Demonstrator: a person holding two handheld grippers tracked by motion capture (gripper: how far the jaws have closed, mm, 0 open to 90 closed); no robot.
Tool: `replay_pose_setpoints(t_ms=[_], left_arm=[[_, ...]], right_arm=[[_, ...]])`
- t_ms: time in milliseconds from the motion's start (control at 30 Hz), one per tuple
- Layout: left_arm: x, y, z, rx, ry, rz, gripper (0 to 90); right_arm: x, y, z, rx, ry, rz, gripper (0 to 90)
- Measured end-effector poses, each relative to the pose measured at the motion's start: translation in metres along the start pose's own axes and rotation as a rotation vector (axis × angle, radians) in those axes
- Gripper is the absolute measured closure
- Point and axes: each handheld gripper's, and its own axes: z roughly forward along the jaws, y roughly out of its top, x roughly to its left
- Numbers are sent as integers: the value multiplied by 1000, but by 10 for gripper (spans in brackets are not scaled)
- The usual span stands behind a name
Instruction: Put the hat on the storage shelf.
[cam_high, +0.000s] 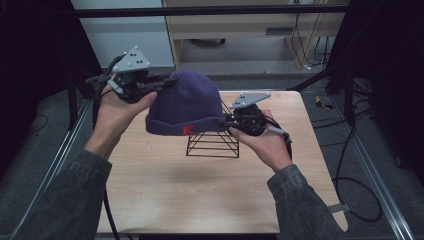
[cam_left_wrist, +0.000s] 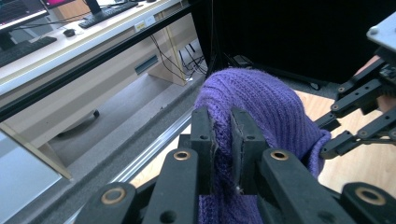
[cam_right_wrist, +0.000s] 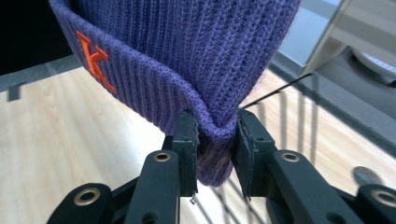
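Left tongs (cam_left_wrist: 223, 140) pinch beanie (cam_high: 187, 102) crown, right tongs (cam_right_wrist: 215, 140) pinch its cuff; beanie spans between the 2, above wire stand (cam_high: 214, 142) on tabletop (cam_high: 200, 190).

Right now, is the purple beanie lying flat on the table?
No, the purple beanie is held up over the wire stand, pinched by both hand-held grippers.

High view: overhead, facing forward and down on the tabletop (cam_high: 200, 190). Gripper views: close, along their fingers; all share the purple beanie (cam_high: 187, 102).
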Motion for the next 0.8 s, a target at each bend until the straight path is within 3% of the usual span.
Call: replay_pose_setpoints(t_ms=[233, 433, 800], left_arm=[[7, 17, 32, 7, 4, -7, 807], [9, 25, 50, 14, 10, 0, 808], [3, 17, 76, 28, 2, -14, 808]], right_arm=[[-32, -1, -3, -4, -61, 53, 720], [-49, 0, -5, 4, -103, 59, 718], [-58, -16, -4, 31, -123, 79, 716]])
